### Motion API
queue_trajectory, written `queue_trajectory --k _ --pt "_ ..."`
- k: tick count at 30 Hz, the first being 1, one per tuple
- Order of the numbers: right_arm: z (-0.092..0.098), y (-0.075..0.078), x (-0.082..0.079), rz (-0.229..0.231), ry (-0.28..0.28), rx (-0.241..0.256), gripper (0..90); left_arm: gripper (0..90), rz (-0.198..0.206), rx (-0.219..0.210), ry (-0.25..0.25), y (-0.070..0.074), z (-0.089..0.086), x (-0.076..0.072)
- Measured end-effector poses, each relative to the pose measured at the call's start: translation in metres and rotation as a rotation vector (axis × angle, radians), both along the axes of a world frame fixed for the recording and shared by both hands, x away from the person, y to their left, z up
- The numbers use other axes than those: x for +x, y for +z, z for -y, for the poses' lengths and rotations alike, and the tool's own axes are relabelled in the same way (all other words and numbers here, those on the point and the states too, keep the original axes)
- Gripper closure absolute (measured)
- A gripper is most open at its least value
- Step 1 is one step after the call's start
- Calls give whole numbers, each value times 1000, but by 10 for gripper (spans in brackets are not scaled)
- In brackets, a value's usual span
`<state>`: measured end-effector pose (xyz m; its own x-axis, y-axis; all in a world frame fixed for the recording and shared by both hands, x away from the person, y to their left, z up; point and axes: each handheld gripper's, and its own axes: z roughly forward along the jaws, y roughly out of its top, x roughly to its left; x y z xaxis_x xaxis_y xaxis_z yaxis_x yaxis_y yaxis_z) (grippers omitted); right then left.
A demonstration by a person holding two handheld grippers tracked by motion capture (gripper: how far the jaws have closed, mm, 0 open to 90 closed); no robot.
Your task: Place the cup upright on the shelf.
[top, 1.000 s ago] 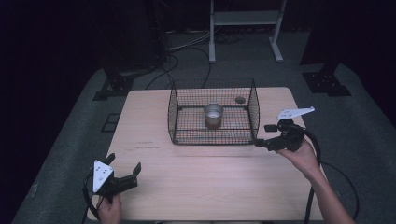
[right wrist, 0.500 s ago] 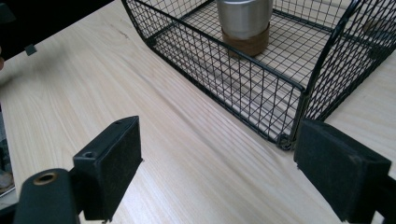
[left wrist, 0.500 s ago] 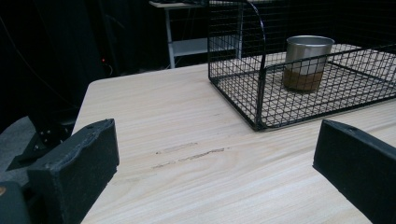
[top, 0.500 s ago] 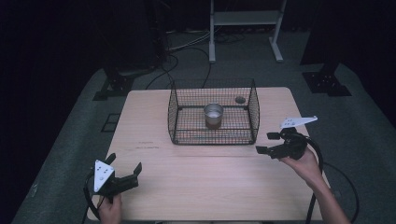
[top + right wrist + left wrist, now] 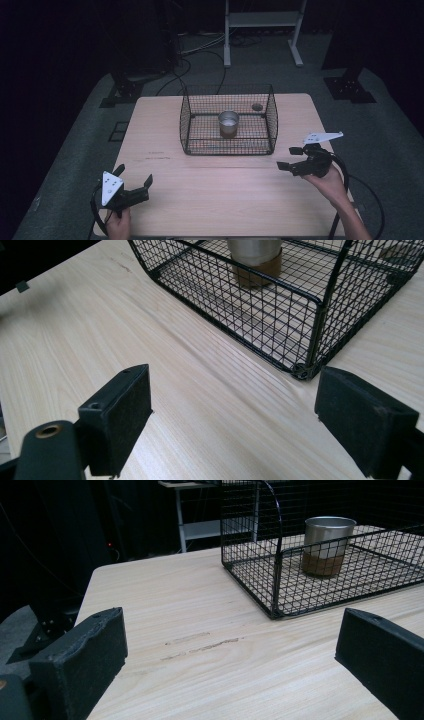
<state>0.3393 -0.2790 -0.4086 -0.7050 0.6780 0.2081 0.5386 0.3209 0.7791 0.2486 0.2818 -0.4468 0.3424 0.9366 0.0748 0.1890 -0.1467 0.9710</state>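
A wire basket (image 5: 227,120) stood on the far middle of the counter (image 5: 225,190), and a metal cup (image 5: 228,122) stood upright inside the basket, near its centre. Behind the basket's far right corner a small round mark (image 5: 257,106) showed on the counter; what it was could not be told.

The right claw (image 5: 289,159) hung just off the basket's near right corner, apart from the wire, its 2 jaws spread wide with nothing between them. In the right gripper view that corner (image 5: 301,371) lay between the jaws, ahead of them.

The left claw (image 5: 134,178) was well apart from the basket, toward the near left of the counter. It gaped wide too and gripped nothing; the left gripper view looked across bare wood at the basket (image 5: 320,555) and cup (image 5: 326,545).
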Motion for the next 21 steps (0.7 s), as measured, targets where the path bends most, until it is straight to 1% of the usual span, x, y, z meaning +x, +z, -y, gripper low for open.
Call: queue_trajectory --k 4,7,9,11,21 --pt "3 -3 -3 0 -9 4 143 0 -1 0 0 0 0 0" --pt "5 -5 -6 -3 -17 -2 143 0 -2 2 -1 0 1 0" --pt "7 -6 -8 -5 -17 13 143 0 -2 -1 0 0 1 0" --pt "8 -7 -10 -3 -25 15 143 0 -1 0 0 0 1 0" --pt "12 -14 -19 20 -59 6 143 0 1 -1 1 0 1 1"
